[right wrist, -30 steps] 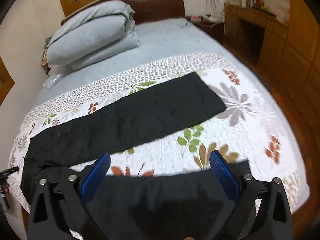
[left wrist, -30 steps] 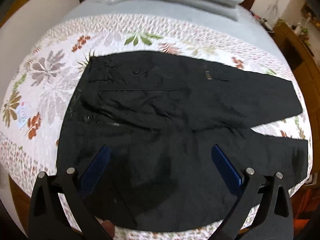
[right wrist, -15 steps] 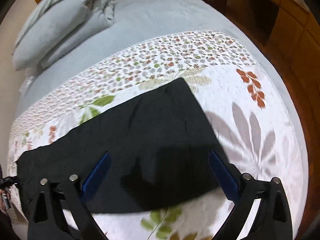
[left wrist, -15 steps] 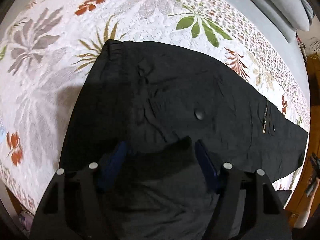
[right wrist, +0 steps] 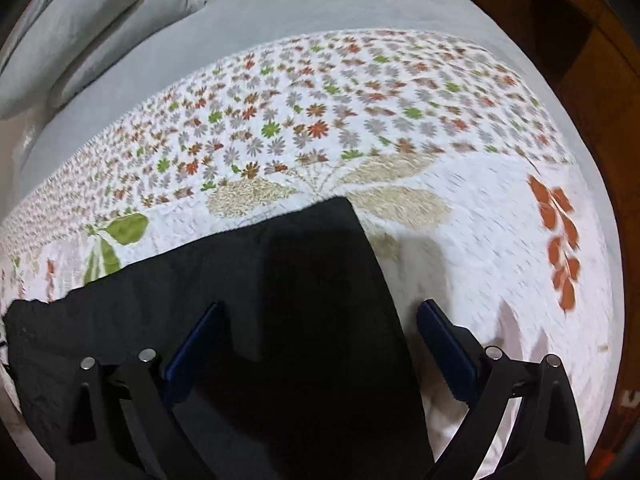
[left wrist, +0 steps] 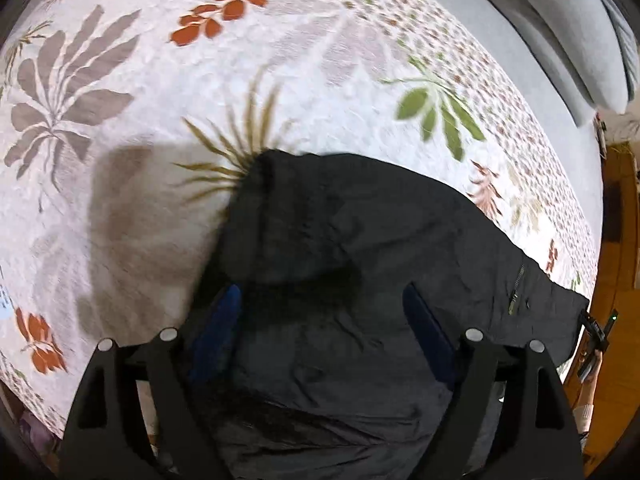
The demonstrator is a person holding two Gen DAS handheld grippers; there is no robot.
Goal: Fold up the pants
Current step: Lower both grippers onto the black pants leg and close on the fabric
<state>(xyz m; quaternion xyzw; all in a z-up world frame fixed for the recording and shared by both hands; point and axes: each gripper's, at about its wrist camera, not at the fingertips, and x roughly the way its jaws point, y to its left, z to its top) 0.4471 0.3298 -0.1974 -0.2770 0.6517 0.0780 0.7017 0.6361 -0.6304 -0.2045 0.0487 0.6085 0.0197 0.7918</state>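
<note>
The left gripper [left wrist: 320,320] is held wide, its jaws having just opened further, with bunched waistband fabric of the black pants [left wrist: 360,240] between the blue pads. The right gripper [right wrist: 320,340] is likewise spread wide over the trouser-leg hem, which is laid flat on the floral quilt [right wrist: 480,240].

The left gripper [left wrist: 324,320] points steeply down, its black arms spread at the bottom of its own view. The jaws stand apart and have just been opening wider, blue pads [left wrist: 218,328] facing each other with dark cloth lying in the gap between them; neither pad visibly presses on it. The right gripper [right wrist: 320,344] also points steeply down. Its jaws are spread wide, one blue pad [right wrist: 196,350] over dark cloth and the other off its edge, nothing clamped. At the right edge of the left view, a bit of the other hand [left wrist: 592,364] shows, blurred.
</note>
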